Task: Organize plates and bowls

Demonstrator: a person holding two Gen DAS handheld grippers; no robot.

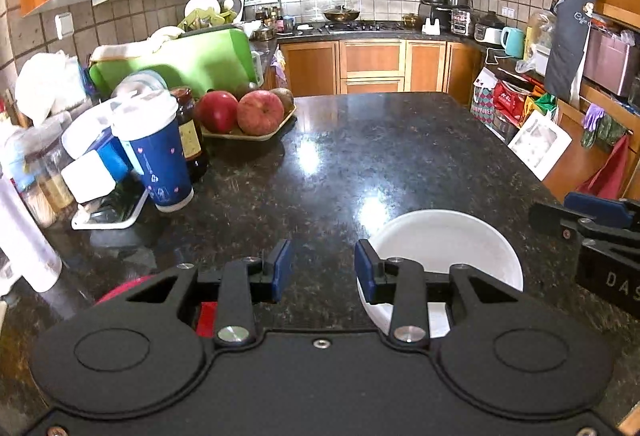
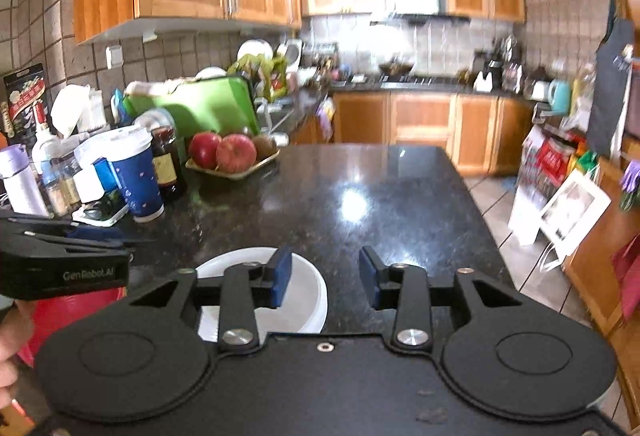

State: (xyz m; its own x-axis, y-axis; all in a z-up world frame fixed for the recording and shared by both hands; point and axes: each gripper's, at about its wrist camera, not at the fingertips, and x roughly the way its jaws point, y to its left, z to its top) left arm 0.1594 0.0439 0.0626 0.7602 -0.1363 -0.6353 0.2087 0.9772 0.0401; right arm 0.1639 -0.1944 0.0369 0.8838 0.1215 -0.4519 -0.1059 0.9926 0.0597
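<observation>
- Starting at the left edge of the table (image 1: 320,140), the clutter is a blue cup (image 1: 160,160), a dark jar (image 1: 191,132) and a tray of apples (image 1: 248,116); none of it looks like part of the job.
- A red object (image 2: 68,310) shows low beside the left claw (image 1: 323,270), mostly hidden, so I cannot tell whether it is a plate or a bowl.
- The left claw stands part open over bare stone, nothing between its blue pads.
- The white bowl (image 1: 444,248) sits upright just right of it, mouth up; being round, it has no long axis to speak of.
- The right claw (image 2: 325,278) is likewise part open and empty, its left pad above the bowl's rim.
- As I judge it, the bowl is set down and released; any stacking with the red piece seems left to do.
</observation>
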